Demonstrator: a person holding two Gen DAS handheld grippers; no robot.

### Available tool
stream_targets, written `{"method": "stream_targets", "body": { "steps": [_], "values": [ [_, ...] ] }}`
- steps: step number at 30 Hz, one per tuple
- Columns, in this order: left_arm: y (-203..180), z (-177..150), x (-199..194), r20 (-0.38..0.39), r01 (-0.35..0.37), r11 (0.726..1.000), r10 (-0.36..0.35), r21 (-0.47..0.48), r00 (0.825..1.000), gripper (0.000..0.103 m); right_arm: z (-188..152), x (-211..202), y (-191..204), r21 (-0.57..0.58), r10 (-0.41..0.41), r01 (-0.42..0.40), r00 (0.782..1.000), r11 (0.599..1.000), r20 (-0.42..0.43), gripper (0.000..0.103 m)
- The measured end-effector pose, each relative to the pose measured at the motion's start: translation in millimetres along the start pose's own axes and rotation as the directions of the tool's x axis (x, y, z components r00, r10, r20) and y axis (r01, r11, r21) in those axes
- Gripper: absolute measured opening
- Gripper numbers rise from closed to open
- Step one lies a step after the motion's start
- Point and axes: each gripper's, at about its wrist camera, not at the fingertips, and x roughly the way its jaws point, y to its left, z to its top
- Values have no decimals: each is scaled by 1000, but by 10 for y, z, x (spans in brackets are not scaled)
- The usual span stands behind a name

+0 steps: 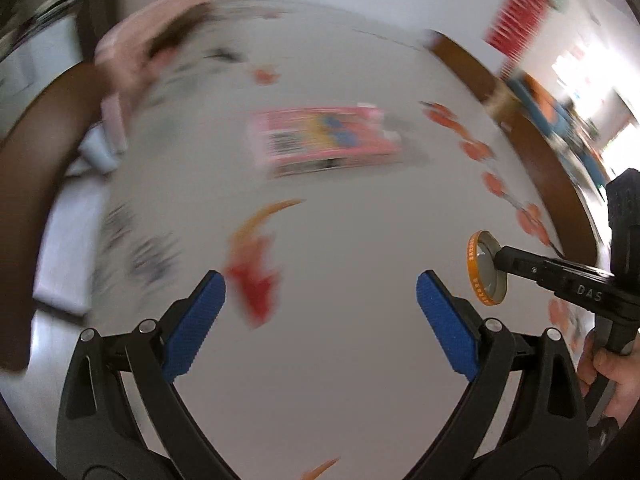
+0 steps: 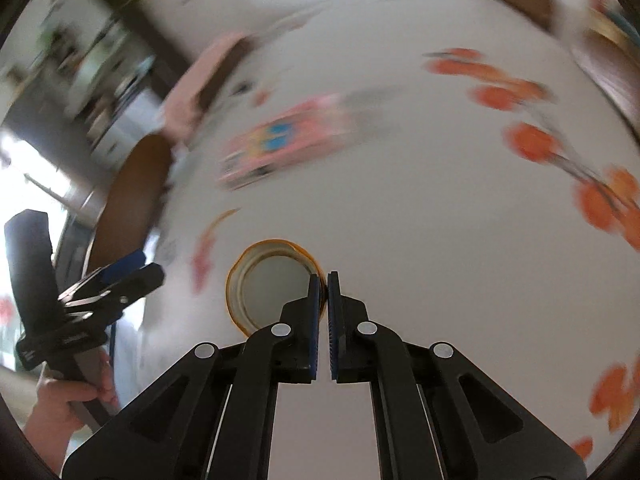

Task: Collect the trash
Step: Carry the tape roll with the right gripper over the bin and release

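My right gripper (image 2: 323,280) is shut on the rim of an orange round lid (image 2: 269,285) and holds it above the white table; the lid also shows in the left wrist view (image 1: 486,267), pinched by the right gripper (image 1: 505,260). My left gripper (image 1: 320,292) is open and empty above the table. A red and orange wrapper scrap (image 1: 254,268) lies just ahead of its left finger, also seen in the right wrist view (image 2: 204,256). A pink carton (image 1: 324,140) lies flat farther back, also in the right wrist view (image 2: 280,142). Both views are motion-blurred.
The white tablecloth (image 1: 360,360) has orange flower prints (image 2: 532,142) along its right side. A pink container (image 1: 152,44) stands at the table's far left edge. Dark wooden chair backs (image 1: 36,128) ring the table. A white folded item (image 1: 96,152) lies at left.
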Motion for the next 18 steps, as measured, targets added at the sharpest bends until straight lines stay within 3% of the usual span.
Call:
{"method": "stream_targets", "body": {
  "steps": [3, 5, 8, 11, 16, 18],
  "values": [
    [471, -340, -267, 12, -86, 985, 89, -152, 996, 94, 37, 361, 538, -134, 94, -107, 991, 985, -100, 4],
    [785, -630, -446, 8, -138, 956, 145, -259, 989, 94, -23, 628, 995, -228, 138, -178, 973, 957, -184, 4],
    [1294, -1214, -754, -19, -218, 882, 231, -417, 973, 94, -221, 892, 1614, -313, 182, -268, 943, 911, -279, 5],
    [1822, -1914, -1116, -59, -291, 780, 312, -554, 948, 94, -543, 1118, 2285, -384, 214, -356, 905, 852, -367, 5],
    [2508, -2962, -1557, -119, -341, 620, 371, -707, 921, 94, -1320, 1538, 3364, -467, 209, -462, 842, 754, -497, 5],
    [2739, -3328, -1634, -147, -351, 569, 374, -743, 916, 94, -1702, 1770, 3732, -473, 185, -481, 819, 738, -543, 5]
  ]
}}
